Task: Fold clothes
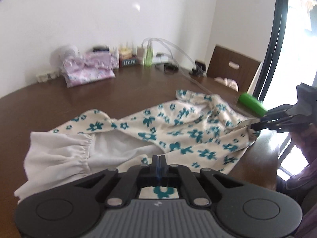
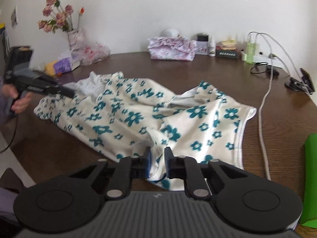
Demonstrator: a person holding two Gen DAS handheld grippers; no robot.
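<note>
Both grippers same build: left gripper (image 1: 159, 159) and right gripper (image 2: 158, 157) are black plastic linkage arms with silver pivot screws, two round black discs at 7 and 5 o'clock, and a grey ribbed housing between them with a small logo. Blue pads line the fingers (image 2: 149, 159). A thin black cable (image 2: 12, 134) trails off the left unit's pistol-style handle. Sleeve (image 1: 311, 170) is purple-grey.

a garment (image 2: 138, 117) lies spread across the middle of a table (image 2: 277, 119). behind it, folded clothes (image 2: 171, 49) sit by the wall; a cable (image 2: 263, 107) runs along its right.
</note>
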